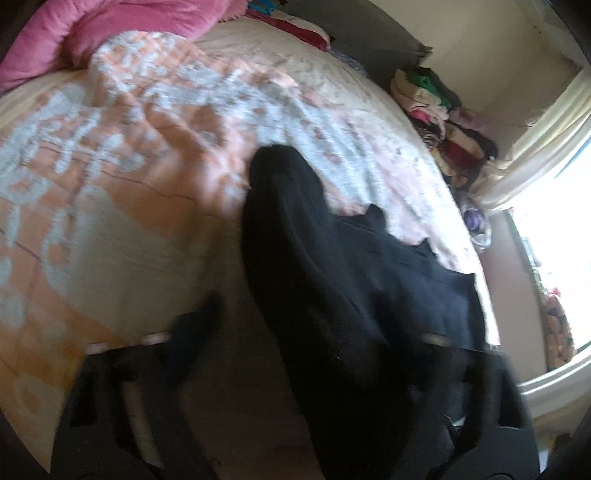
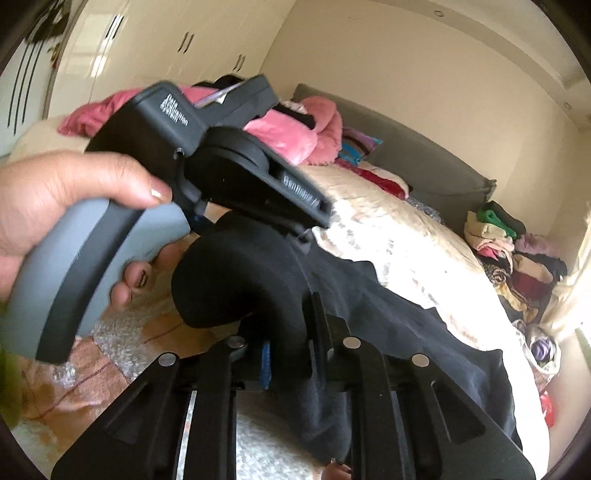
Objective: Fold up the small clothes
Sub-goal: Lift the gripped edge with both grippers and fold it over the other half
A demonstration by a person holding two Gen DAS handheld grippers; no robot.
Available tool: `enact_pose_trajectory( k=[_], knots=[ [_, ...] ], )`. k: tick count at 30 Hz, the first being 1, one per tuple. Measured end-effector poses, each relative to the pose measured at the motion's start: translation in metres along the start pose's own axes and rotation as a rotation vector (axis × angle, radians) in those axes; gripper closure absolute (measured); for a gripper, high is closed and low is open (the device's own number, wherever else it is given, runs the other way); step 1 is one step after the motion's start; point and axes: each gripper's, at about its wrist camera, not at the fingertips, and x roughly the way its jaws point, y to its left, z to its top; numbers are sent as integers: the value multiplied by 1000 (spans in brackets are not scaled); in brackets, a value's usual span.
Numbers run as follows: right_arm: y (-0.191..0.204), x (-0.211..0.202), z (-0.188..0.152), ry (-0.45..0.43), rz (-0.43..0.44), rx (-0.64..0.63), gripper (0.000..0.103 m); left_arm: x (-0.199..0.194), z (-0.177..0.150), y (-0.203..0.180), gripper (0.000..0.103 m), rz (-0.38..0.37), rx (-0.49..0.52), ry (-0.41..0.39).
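Observation:
A black garment (image 1: pixel 332 280) lies across the bed, partly lifted and draped over my tools. In the left wrist view my left gripper (image 1: pixel 314 325) has its fingers apart; the left finger (image 1: pixel 199 325) shows clear of the cloth, the right one is buried under the black fabric. In the right wrist view my right gripper (image 2: pixel 291 332) is shut on a fold of the black garment (image 2: pixel 388 314), with the cloth bunched between its fingers. The left tool (image 2: pixel 221 158), held in a hand, hovers just above and left of that fold.
The bed carries an orange and white patterned blanket (image 1: pixel 122 155) and a pink cover (image 1: pixel 92 29) at its head. A pile of mixed clothes (image 1: pixel 443 122) lies at the bed's far right edge, near a bright window (image 1: pixel 554 229). Wardrobe doors (image 2: pixel 147 40) stand behind.

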Motion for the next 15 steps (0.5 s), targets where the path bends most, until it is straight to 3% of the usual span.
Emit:
enact_pose_trajectory(
  k=[2, 7, 15],
  knots=[
    [-7, -9, -1, -20, -18, 29, 92, -1, -2, -12, 74, -36, 5, -4],
    [-22, -33, -8, -53, -54, 93, 94, -14, -9, -50, 82, -7, 91, -63],
    [-50, -66, -18, -91, -95, 208, 96, -23, -15, -97, 83, -7, 156, -105]
  ],
)
